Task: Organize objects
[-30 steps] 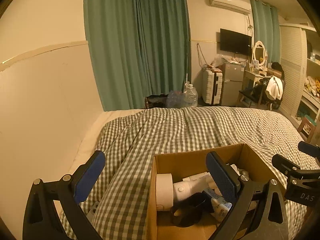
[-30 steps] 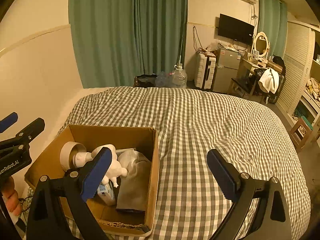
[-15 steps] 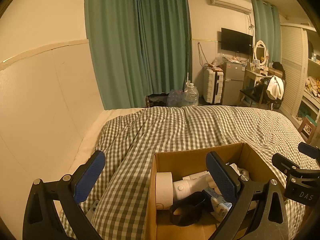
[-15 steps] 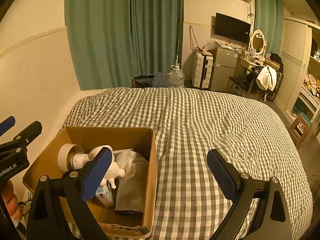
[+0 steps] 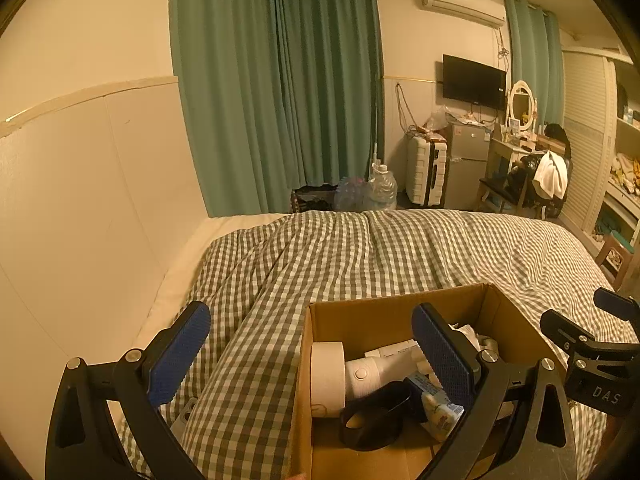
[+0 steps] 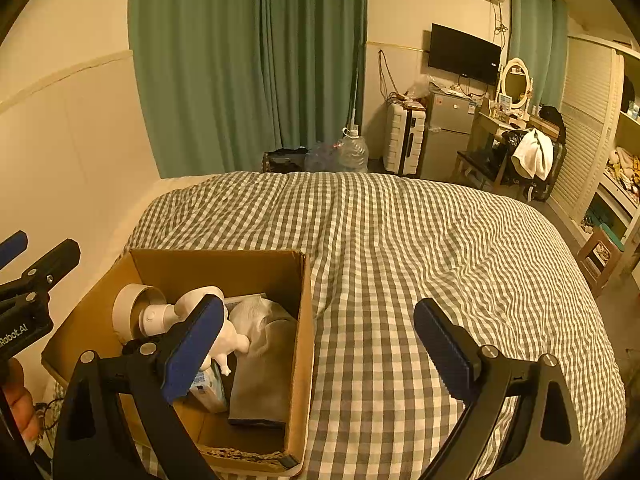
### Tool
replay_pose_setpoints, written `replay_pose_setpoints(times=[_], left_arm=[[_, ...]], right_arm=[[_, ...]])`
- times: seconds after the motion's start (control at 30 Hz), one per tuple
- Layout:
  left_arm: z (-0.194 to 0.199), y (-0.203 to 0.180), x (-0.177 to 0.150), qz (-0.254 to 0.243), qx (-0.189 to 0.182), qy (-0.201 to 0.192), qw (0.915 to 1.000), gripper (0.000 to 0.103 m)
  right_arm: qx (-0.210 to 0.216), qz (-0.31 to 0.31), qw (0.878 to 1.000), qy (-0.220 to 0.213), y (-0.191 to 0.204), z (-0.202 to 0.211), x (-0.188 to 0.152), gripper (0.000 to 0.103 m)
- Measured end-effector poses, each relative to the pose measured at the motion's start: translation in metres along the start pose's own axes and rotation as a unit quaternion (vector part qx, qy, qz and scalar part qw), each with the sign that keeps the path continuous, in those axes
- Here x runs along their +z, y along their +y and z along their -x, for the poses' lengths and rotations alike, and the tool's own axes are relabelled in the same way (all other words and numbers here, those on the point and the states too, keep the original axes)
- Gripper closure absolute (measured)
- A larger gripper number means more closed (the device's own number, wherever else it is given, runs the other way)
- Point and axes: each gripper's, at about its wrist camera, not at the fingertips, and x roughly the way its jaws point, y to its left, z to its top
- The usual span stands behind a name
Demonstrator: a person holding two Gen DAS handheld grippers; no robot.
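An open cardboard box (image 6: 302, 320) sits on the checked bed cover (image 6: 420, 248). It holds a white tape roll (image 6: 128, 310), a white figure (image 6: 230, 340), a grey folded cloth (image 6: 260, 372) and a small carton (image 6: 208, 390). In the left wrist view the box (image 5: 304, 360) also shows the tape roll (image 5: 328, 376), a black strap (image 5: 376, 416) and the carton (image 5: 440, 412). My left gripper (image 5: 310, 356) is open and empty above the box's left wall. My right gripper (image 6: 318, 350) is open and empty above the box's right wall.
A cream wall panel (image 5: 80, 208) runs along the bed's left side. Green curtains (image 6: 248, 64), a water jug (image 6: 352, 152), a suitcase (image 6: 404, 136), a small fridge (image 6: 448, 132) and a cluttered desk (image 6: 516, 128) stand beyond the bed's far end.
Both grippers have risen and drawn back slightly; the box sits a little lower in both views. Both stay open and empty.
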Motion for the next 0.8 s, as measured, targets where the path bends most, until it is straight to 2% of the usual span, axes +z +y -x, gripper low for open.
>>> replay_pose_setpoints(times=[0.8], left_arm=[[-0.0044, 0.0038, -0.0007, 0.007, -0.001, 0.008, 0.9999, 0.0]], right_arm=[[0.0, 0.009, 1.0, 0.006, 0.0028, -0.0008, 0.0, 0.007]])
